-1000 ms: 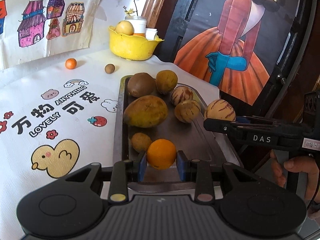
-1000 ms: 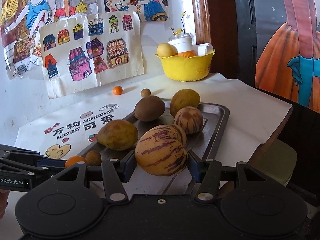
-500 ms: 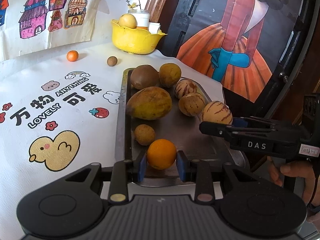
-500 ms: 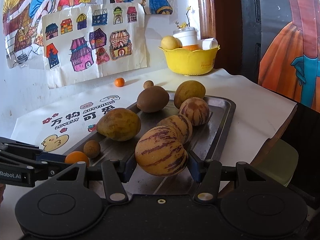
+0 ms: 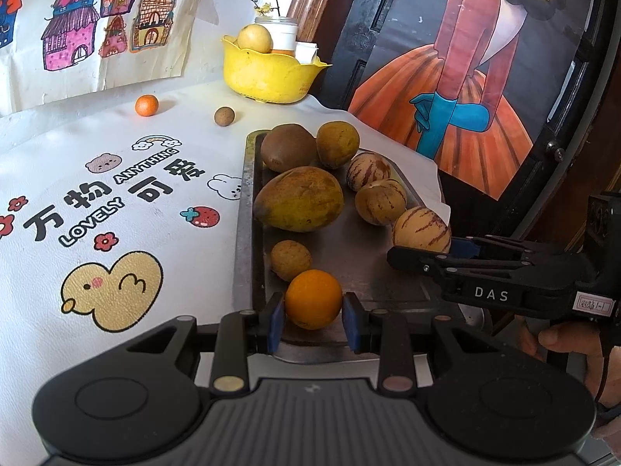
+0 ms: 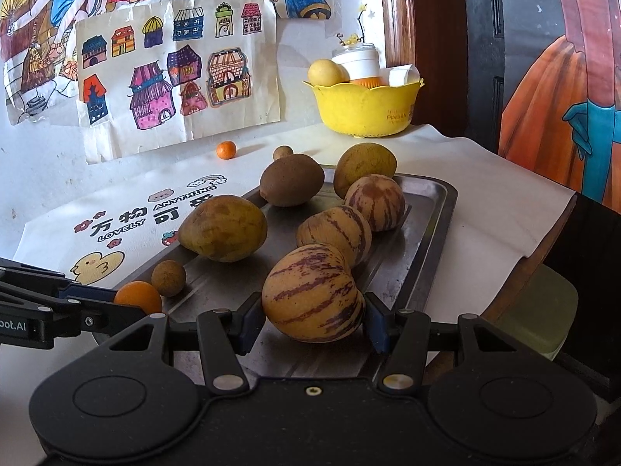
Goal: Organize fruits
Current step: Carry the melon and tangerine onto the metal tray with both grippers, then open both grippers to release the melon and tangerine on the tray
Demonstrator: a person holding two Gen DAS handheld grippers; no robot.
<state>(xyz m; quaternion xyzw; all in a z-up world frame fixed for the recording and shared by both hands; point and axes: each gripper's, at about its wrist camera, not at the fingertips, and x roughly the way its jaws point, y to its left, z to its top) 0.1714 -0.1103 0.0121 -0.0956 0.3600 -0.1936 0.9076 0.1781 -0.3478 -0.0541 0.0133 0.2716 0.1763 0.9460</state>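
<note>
A dark metal tray [image 5: 245, 233] [image 6: 434, 240] holds several fruits: a mango [image 5: 299, 199], a kiwi [image 5: 288, 147], striped melons [image 5: 380, 202] and a small brown fruit [image 5: 290, 259]. My left gripper [image 5: 313, 320] is shut on an orange [image 5: 313, 299] at the tray's near end. My right gripper [image 6: 312, 320] is shut on a striped melon [image 6: 312, 297] over the tray's near right side; it shows in the left wrist view [image 5: 421, 229] too.
A yellow bowl [image 5: 268, 73] with a fruit and jars stands at the back. A small orange [image 5: 146, 105] and a small brown fruit [image 5: 224, 116] lie loose on the white printed cloth [image 5: 116, 194]. The table's right edge drops off beside the tray.
Both grippers have pulled back toward the tray's near end and lowered a little, each still holding its fruit.
</note>
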